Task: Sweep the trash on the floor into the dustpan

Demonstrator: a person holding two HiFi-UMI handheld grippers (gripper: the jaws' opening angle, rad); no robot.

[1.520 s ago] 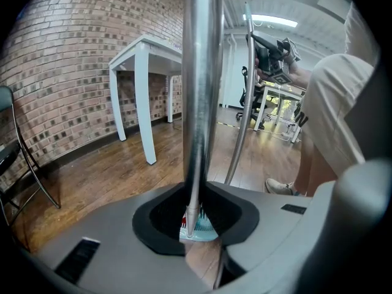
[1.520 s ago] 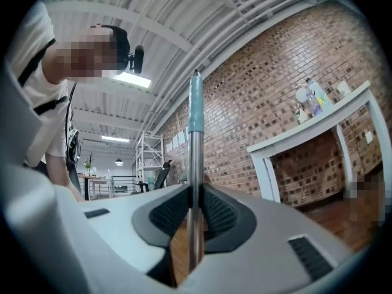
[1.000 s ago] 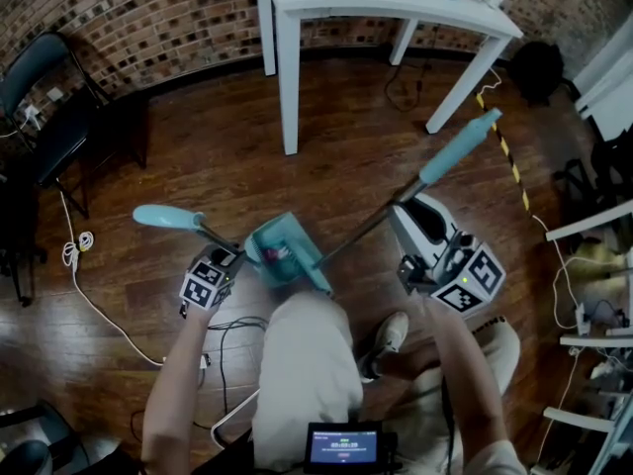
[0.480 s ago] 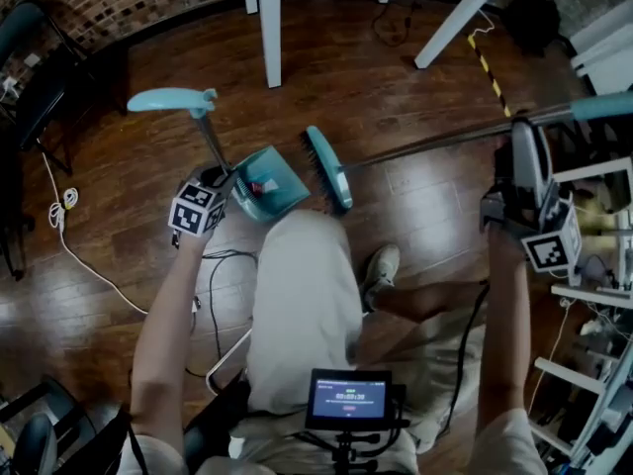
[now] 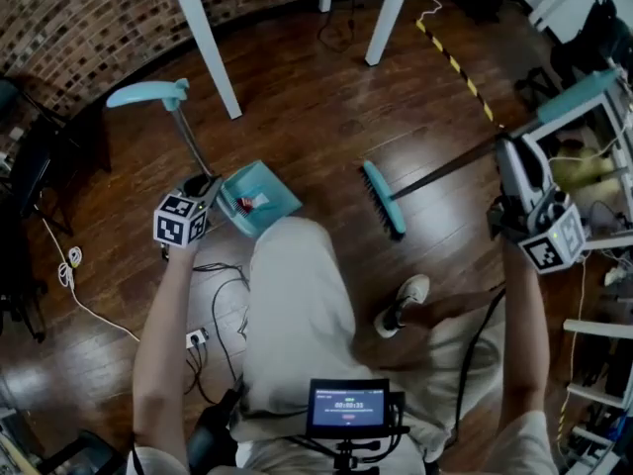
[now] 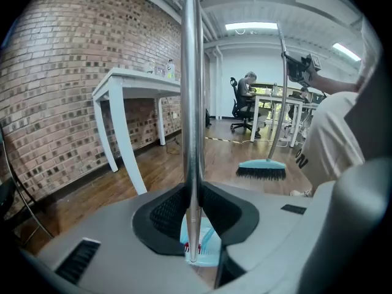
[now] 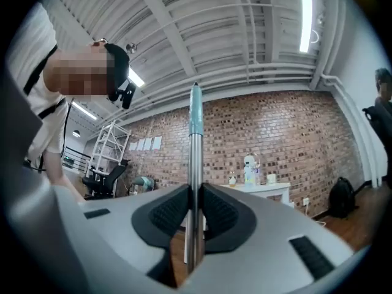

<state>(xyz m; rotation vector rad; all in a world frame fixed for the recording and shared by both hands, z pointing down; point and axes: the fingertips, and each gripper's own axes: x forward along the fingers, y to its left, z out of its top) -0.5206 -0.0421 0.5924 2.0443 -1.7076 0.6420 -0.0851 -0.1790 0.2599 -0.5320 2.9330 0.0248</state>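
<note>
My left gripper [image 5: 202, 186] is shut on the metal pole [image 6: 192, 103] of the teal dustpan [image 5: 259, 198]. Red and white trash [image 5: 247, 203] lies in the pan, which shows below the jaws in the left gripper view as the dustpan [image 6: 202, 251]. The pole's teal grip [image 5: 148, 94] points up and left. At the right, my right gripper [image 5: 506, 149] is shut on the broom pole [image 7: 195, 164], below its teal end [image 7: 195, 112]. The teal broom head [image 5: 383, 198] hangs well right of the dustpan, apart from it, and also appears as the broom head [image 6: 262, 169].
A white table [image 6: 131, 81] stands by the brick wall, its legs [image 5: 213, 67] behind the dustpan. A black chair [image 5: 30, 156] and cables [image 5: 69, 265] are at the left. Yellow-black tape [image 5: 460, 67] crosses the wood floor. Shelving [image 5: 603, 127] is close behind the right gripper. The person's shoe [image 5: 404, 305] is below the broom.
The broom head has swung right, away from the dustpan mouth, as my right gripper moved out to the right. The left gripper keeps its hold on the dustpan pole.
</note>
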